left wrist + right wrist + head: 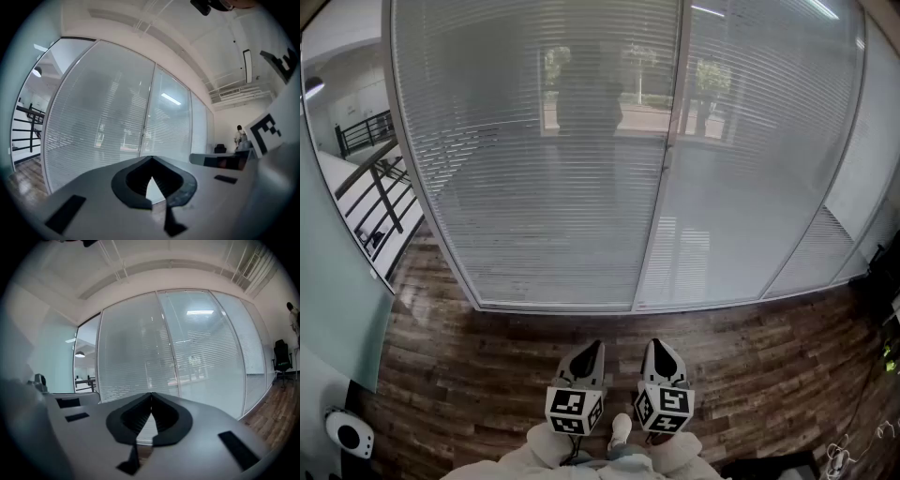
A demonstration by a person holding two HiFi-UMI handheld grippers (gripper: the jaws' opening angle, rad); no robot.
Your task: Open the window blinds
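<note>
White slatted blinds [544,159] hang lowered behind two tall glass panes, split by a vertical frame post [661,159]. The same blinds [103,122] fill the left gripper view, and the blinds [140,357] fill the right gripper view too. My left gripper [592,349] and right gripper [660,347] are held side by side, low in the head view, well short of the glass and pointing level at it. Both are shut with nothing between their tips. The left gripper [151,159] and right gripper [151,394] each show their tips meeting. No cord or wand is visible.
Dark wood plank floor [487,375] runs up to the window sill. A frosted glass partition [328,281] stands at left, with a black railing [380,187] beyond it. A small white round device [347,433] sits on the floor at lower left. A person [240,136] stands far right.
</note>
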